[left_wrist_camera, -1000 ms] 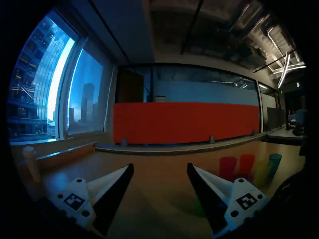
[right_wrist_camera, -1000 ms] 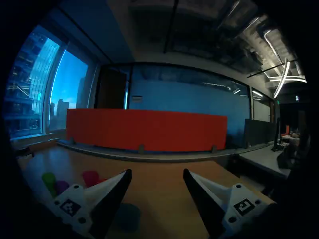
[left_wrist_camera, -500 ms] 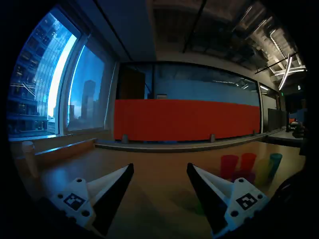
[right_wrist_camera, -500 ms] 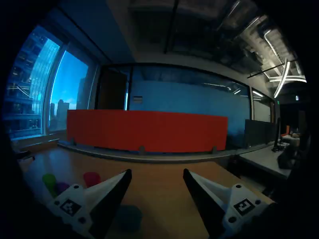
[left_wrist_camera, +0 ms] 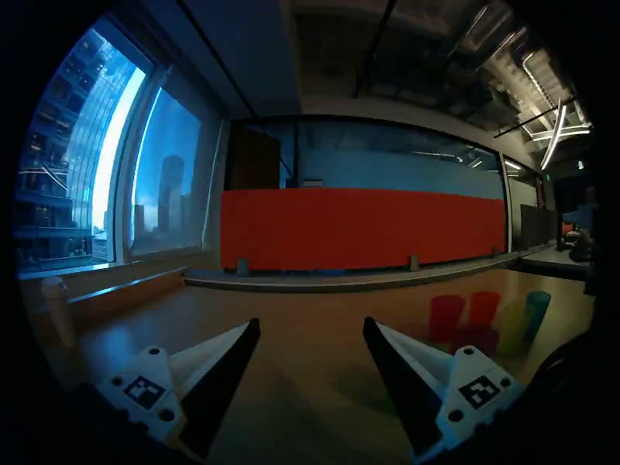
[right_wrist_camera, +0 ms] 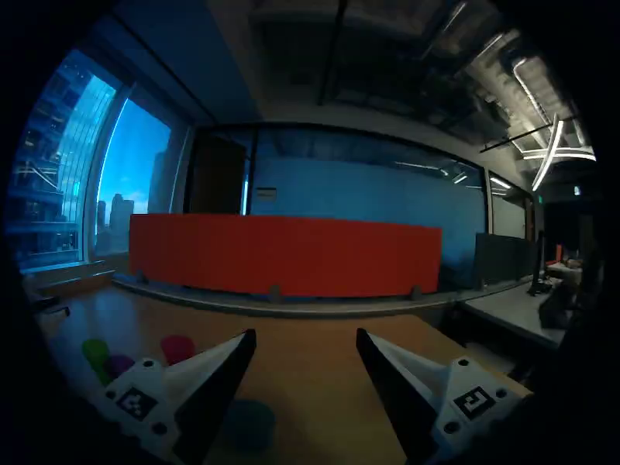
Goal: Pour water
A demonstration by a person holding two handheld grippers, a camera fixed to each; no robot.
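Teal cup [left_wrist_camera: 535,310] near the wooden table's [left_wrist_camera: 310,310] edge faces your wide-spread left gripper [left_wrist_camera: 310,341]; your right gripper [right_wrist_camera: 304,349], equally wide, faces a blue cup [right_wrist_camera: 252,425].

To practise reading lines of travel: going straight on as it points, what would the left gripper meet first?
Likely the orange partition at the far edge, though depth is unclear; the left gripper points over the table, cups off to its right.

The left gripper [left_wrist_camera: 310,324] half hides a green cup [left_wrist_camera: 386,403]; the right gripper [right_wrist_camera: 304,335] a blue cup [right_wrist_camera: 252,425].
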